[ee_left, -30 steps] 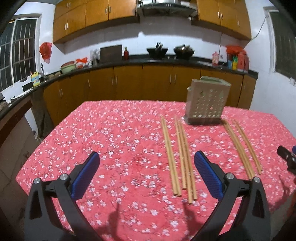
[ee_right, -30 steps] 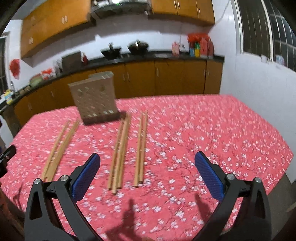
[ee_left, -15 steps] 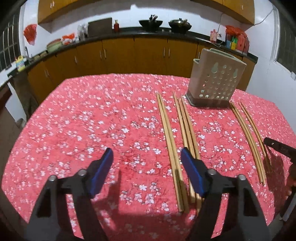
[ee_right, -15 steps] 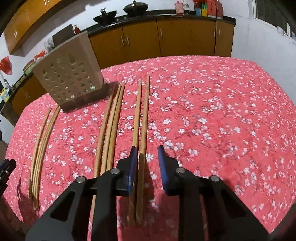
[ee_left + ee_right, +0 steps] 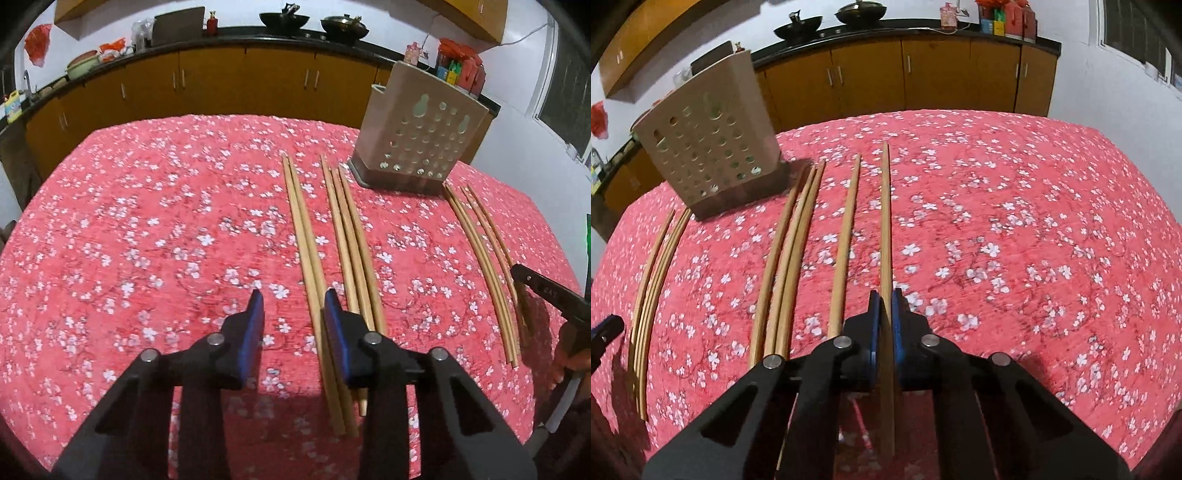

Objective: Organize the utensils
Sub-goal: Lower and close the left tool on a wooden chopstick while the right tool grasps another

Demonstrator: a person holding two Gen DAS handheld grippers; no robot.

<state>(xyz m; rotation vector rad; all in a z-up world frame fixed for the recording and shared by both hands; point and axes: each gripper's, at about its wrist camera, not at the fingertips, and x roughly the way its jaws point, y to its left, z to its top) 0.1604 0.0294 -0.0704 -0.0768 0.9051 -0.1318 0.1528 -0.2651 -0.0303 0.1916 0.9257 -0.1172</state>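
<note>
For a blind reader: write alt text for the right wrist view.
The right gripper is shut on one chopstick lying on a red flowered tablecloth. More chopsticks lie to its left, beside a beige holder with holes, with kitchen cabinets behind.

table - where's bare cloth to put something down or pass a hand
Free: the wide stretch of tablecloth left of the chopsticks in the left wrist view, and the cloth right of the held chopstick in the right wrist view. Crowded: the middle strip, where chopstick bundles lie close together in front of the perforated holder.
</note>
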